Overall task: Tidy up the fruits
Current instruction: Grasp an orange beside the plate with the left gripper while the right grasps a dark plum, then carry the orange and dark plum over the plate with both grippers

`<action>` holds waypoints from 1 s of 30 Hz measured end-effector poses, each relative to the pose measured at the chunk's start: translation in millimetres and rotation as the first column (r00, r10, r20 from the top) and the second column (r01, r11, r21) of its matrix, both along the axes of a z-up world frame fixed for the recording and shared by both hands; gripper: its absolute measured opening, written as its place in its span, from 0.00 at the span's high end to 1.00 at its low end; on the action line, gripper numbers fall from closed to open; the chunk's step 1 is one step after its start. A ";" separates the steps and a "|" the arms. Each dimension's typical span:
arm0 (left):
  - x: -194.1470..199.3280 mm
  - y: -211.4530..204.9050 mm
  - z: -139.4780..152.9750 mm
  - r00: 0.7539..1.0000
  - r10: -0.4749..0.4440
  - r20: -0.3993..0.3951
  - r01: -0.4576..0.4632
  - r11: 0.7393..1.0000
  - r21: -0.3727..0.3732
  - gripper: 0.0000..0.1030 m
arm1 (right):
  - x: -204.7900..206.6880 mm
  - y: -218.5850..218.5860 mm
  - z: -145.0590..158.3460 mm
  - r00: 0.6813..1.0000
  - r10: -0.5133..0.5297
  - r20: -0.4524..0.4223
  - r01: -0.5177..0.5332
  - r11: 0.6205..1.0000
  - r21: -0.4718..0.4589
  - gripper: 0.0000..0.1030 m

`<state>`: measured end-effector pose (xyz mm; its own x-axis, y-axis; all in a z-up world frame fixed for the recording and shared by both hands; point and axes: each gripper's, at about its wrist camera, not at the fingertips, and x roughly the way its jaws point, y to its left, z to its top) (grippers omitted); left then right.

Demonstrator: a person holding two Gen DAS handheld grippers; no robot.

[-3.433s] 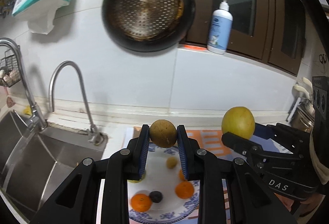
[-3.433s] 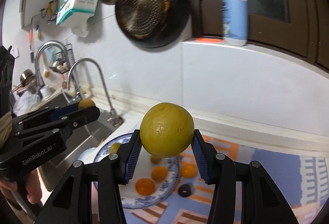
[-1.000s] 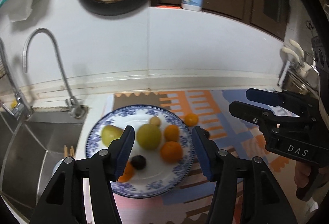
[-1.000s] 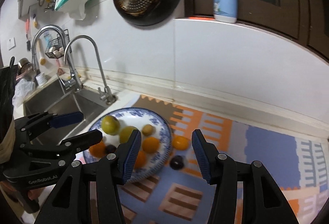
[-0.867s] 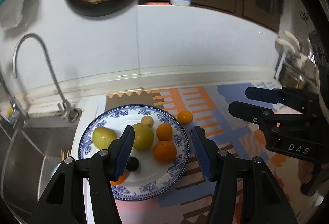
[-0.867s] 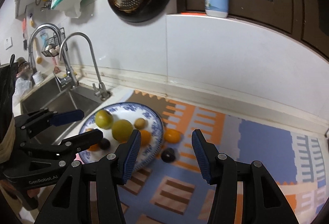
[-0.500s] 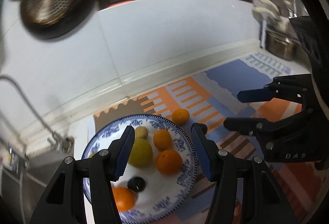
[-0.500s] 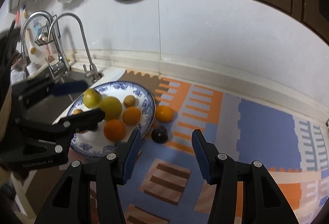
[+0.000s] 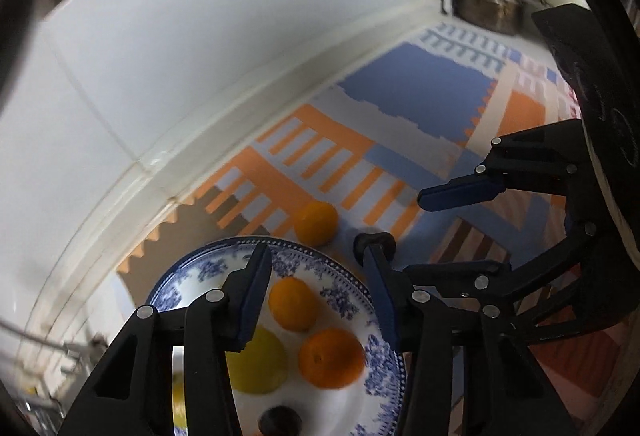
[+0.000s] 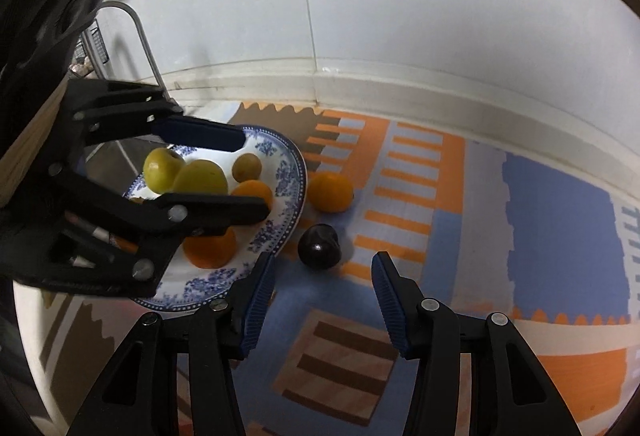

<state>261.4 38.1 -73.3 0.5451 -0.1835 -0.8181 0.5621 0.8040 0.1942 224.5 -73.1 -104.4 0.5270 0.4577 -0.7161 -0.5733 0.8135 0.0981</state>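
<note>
the right gripper (image 10: 320,288) hangs low over the patterned foam mat (image 10: 556,220) on the counter, its blue-padded jaws spread wide and holding nothing. just beyond the jaws, roughly centred in the gap, a dark plum (image 10: 319,246) rests on the mat, just beside the near right rim of the blue-and-white plate (image 10: 294,171). a little farther off, an orange (image 10: 331,191) also sits on the mat, just beside the plate's right rim.

the step in hand looks like picking up the plum. to do it well, the gripper should come down with one finger on each side of the fruit, keeping the left finger clear of the plate rim so the plate is not nudged, and close gently at the fruit's widest part, since a round, smooth plum may roll or squirt out.

the left gripper (image 9: 318,278) hovers over the plate (image 9: 344,306), jaws likewise released and empty, with an orange on the plate (image 9: 291,303) seen between them. the plate already holds two oranges, three yellow-green fruits and another dark fruit. farthest back, the white tiled wall (image 10: 400,15) meets the counter's rear edge, with a tap (image 10: 136,31) at the far left corner.
</note>
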 end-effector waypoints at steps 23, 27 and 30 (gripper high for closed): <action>57.3 -15.2 -25.5 0.984 -0.061 -0.168 0.066 0.998 0.021 0.71 | 23.8 4.2 -21.2 0.996 0.017 -0.092 -0.011 0.997 0.071 0.73; 57.5 -20.0 -26.3 0.985 -0.059 -0.161 0.067 0.997 0.044 0.71 | 27.1 -9.0 -19.4 0.995 -0.056 -0.087 0.062 0.996 0.068 0.73; 59.8 -25.0 -27.8 0.986 -0.051 -0.157 0.062 0.996 0.066 0.70 | 30.9 -22.3 -16.7 0.990 -0.113 -0.088 0.120 0.989 0.081 0.73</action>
